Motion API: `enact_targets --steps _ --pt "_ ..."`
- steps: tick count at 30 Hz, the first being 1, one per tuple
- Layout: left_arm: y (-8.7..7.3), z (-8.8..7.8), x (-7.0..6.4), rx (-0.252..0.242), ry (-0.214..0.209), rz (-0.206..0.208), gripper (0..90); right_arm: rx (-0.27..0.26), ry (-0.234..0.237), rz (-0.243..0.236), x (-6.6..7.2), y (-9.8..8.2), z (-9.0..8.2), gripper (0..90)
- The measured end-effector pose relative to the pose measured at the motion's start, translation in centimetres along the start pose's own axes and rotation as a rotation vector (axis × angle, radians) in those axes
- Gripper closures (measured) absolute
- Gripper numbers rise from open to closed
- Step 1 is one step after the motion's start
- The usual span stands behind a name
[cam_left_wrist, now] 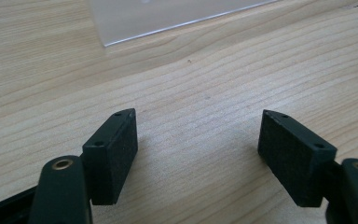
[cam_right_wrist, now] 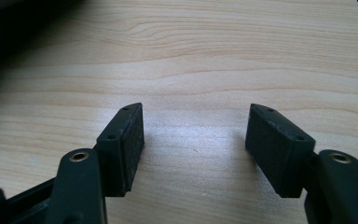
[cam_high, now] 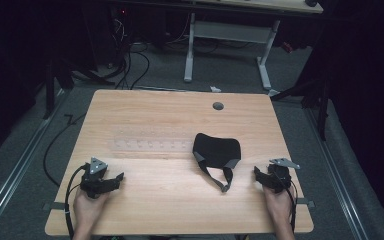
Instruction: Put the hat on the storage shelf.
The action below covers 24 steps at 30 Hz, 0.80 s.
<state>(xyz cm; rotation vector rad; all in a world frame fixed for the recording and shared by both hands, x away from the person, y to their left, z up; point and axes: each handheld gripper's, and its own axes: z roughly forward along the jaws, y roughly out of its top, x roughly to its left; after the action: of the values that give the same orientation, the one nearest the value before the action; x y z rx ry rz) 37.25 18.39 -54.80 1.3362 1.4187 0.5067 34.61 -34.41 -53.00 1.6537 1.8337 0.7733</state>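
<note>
A black eye mask (cam_high: 215,149) lies flat on the wooden table (cam_high: 145,115), a little toward the person's right of its middle and nearer the person than the round grommet hole (cam_high: 218,106). Just beside the eye mask on its left lies a clear plastic strip (cam_high: 150,146), flat and running across the table. The mask's padded body is a wide, rounded shape whose long axis runs roughly across the table, tilted slightly; its grey-edged strap (cam_high: 221,176) trails from the body toward the person, looping to a point, so the mask as a whole points strap-first at the near edge. The left gripper (cam_high: 111,181) rests on the table well to the left of the eye mask, and the right gripper (cam_high: 260,175) rests near the strap's right side. Both sit low with jaws spread wide and nothing between the pads, bare wood showing in each gripper view. This reads as a ready stance: hands parked either side, tools open, so either one could go for the strap or body, the right being closer.
</note>
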Motion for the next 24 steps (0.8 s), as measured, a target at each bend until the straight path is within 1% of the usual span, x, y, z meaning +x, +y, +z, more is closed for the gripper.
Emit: enact_targets --steps 9,15,16,17,19,24 --pt "0.02 0.06 0.0 0.002 0.0 0.001 28.5 -0.002 0.003 -0.002 0.02 0.01 0.03 37.4" --pt "0.01 0.07 -0.01 0.001 0.001 0.002 28.3 -0.003 0.001 -0.005 0.15 0.01 -0.02 39.2" --pt "0.01 0.07 -0.01 0.001 0.001 0.002 28.3 -0.006 -0.001 -0.005 0.17 -0.01 -0.01 40.2" --pt "0.02 0.06 -0.01 0.003 0.001 0.001 28.3 -0.007 0.01 -0.006 0.21 -0.06 -0.08 43.1" --pt "0.0 0.08 -0.05 0.001 0.002 0.001 28.3 -0.002 0.013 -0.005 0.23 -0.05 -0.18 45.8" --pt "-0.01 0.09 -0.07 0.002 -0.003 0.004 28.3 0.011 0.028 0.004 0.06 -0.02 -0.4 46.4"
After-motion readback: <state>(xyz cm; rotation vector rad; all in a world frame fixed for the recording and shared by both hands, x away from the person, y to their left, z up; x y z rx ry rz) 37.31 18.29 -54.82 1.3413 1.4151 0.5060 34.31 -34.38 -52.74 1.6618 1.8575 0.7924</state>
